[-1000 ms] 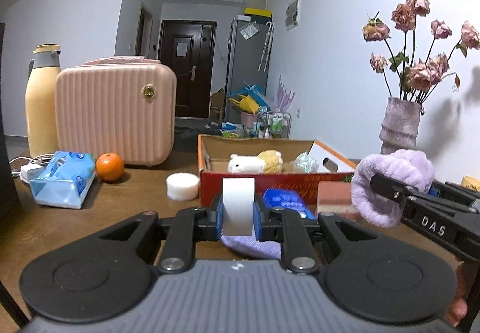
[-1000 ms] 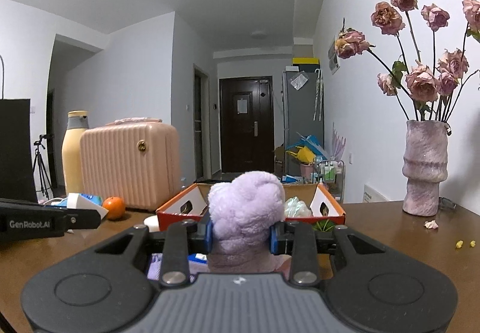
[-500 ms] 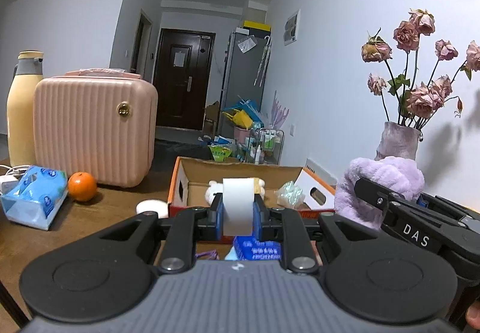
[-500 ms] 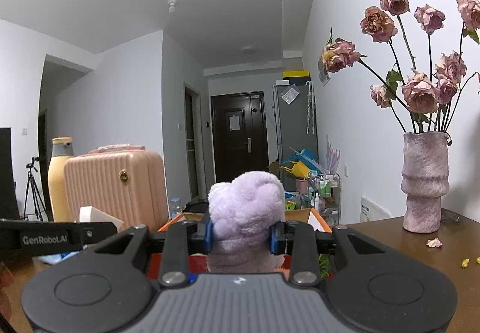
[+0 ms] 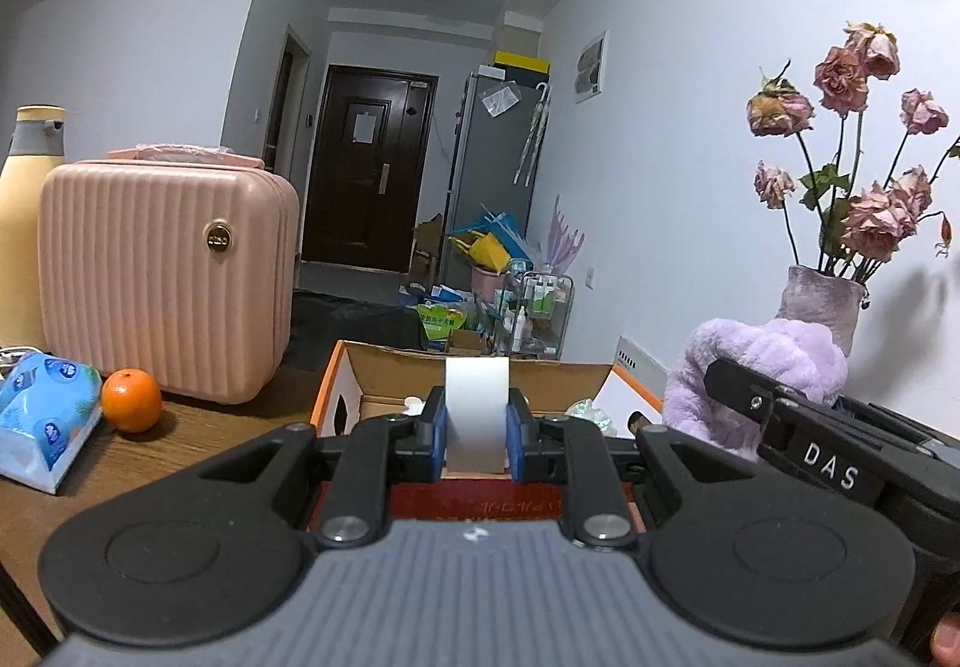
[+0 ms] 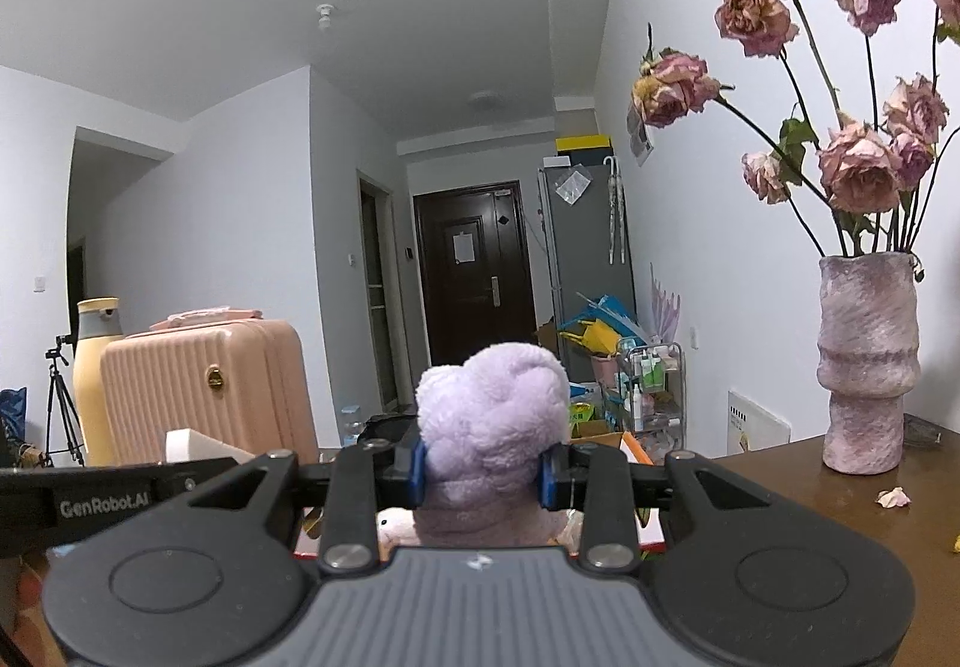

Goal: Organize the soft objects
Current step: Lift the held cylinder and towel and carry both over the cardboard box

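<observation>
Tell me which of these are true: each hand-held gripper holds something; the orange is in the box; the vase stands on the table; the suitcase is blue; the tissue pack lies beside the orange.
1. Each hand-held gripper holds something: true. The left gripper is shut on a white block, the right gripper on a purple plush.
2. The orange is in the box: false. It sits on the table, left of the box.
3. The vase stands on the table: true.
4. The suitcase is blue: false. It is pink.
5. The tissue pack lies beside the orange: true.
</observation>
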Available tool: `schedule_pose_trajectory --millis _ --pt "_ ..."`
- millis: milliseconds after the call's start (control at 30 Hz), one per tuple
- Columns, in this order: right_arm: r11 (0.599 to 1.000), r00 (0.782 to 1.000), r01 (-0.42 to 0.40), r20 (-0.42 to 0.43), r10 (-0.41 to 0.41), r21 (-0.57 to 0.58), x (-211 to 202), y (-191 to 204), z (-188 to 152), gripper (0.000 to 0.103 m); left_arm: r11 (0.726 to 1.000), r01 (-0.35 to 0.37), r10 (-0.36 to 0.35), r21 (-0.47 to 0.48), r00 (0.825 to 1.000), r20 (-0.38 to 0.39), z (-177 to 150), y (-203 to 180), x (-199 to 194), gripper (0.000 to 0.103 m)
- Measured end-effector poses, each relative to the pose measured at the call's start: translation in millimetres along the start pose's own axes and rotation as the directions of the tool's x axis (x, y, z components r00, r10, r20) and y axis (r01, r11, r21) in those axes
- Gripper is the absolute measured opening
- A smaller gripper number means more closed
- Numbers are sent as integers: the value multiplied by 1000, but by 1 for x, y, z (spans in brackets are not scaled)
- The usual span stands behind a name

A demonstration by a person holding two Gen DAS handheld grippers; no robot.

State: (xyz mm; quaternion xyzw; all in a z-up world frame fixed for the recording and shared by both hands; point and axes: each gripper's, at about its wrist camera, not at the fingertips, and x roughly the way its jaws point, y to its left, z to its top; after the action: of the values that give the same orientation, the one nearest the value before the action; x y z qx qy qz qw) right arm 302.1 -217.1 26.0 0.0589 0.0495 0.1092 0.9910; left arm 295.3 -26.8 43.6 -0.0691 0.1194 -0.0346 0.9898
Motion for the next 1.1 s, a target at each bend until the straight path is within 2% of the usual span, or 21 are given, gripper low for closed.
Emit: schedule_pose_trajectory --millis 1100 --pt "998 995 10 -98 -17 -69 114 -40 0 32 999 -45 46 21 998 -33 12 13 114 20"
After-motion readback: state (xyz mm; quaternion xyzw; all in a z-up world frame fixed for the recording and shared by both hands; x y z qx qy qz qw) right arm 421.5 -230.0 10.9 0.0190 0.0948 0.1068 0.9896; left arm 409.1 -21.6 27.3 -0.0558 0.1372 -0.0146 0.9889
